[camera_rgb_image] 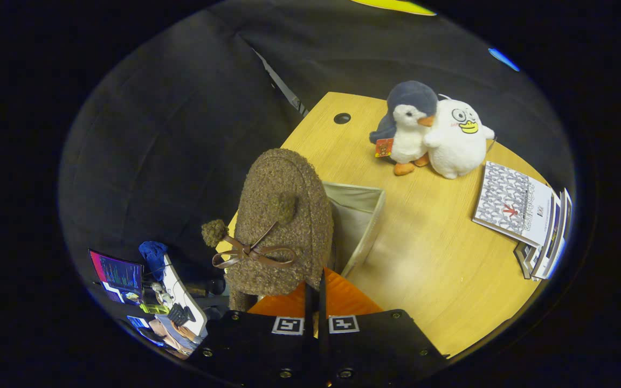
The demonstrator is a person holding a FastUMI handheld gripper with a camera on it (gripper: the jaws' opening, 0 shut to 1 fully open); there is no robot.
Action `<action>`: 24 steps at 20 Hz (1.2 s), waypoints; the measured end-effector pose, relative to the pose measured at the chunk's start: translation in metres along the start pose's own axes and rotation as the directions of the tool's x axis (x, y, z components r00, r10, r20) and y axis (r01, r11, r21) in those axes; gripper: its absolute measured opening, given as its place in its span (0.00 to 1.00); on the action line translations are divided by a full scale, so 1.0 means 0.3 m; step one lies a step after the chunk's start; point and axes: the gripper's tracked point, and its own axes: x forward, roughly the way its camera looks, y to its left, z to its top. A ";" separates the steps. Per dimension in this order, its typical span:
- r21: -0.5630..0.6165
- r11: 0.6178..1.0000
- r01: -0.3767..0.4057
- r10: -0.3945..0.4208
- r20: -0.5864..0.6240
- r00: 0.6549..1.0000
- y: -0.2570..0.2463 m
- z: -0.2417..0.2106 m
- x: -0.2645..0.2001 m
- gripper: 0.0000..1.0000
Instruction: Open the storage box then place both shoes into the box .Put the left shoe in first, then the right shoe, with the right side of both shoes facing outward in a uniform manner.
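The gripper (316,288) has its fingers pinched tight on a fuzzy brown slipper (283,226), held up right over the open storage box (367,223), so lowering it inside looks next.

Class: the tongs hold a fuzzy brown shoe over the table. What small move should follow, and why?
Probably lower the brown shoe towards the open storage box. The tongs look closed on the shoe, which hangs beside and partly in front of the box's opening, not yet inside it.
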 end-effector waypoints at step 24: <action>-0.003 0.999 0.049 -0.048 0.140 0.989 0.005 0.135 0.069 0.72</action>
